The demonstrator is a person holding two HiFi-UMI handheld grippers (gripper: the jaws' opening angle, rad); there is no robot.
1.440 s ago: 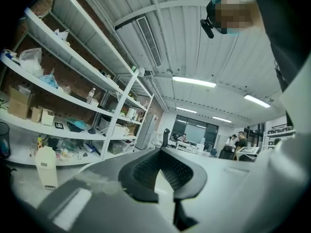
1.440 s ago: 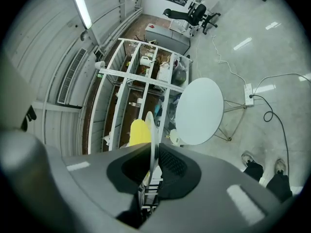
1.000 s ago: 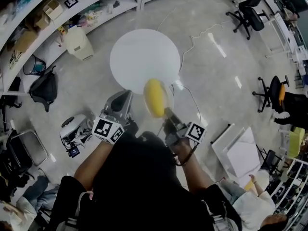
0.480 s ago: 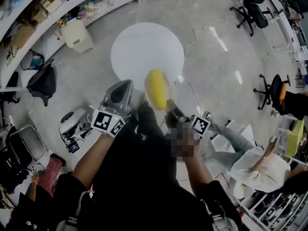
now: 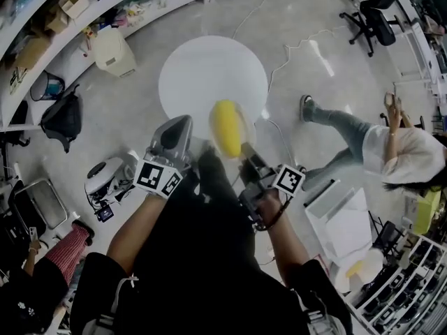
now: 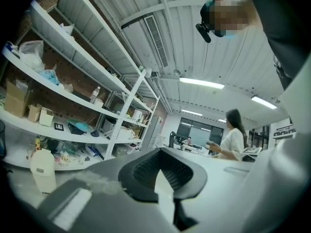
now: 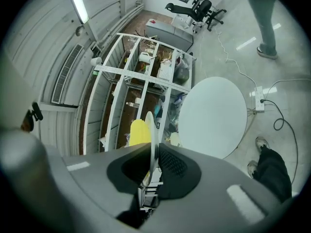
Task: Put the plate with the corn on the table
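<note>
1. Reference landmark: the round white surface, standing on the grey floor.
2. Right gripper: its fingers pinch the rim of the plate, which shows edge-on between them.
3. The plate carries the yellow corn. It is held in the air at the near edge of the surface and is not set down on it.
4. Left gripper: its fingers are pressed together at the tips with nothing between them. It sits just left of the plate, apart from it, at the same near edge.
5. Shelving runs beyond the far-left side of the surface. A pale canister stands on the floor between the two.
6. A person in a pale top is well to the right of the surface.
</note>
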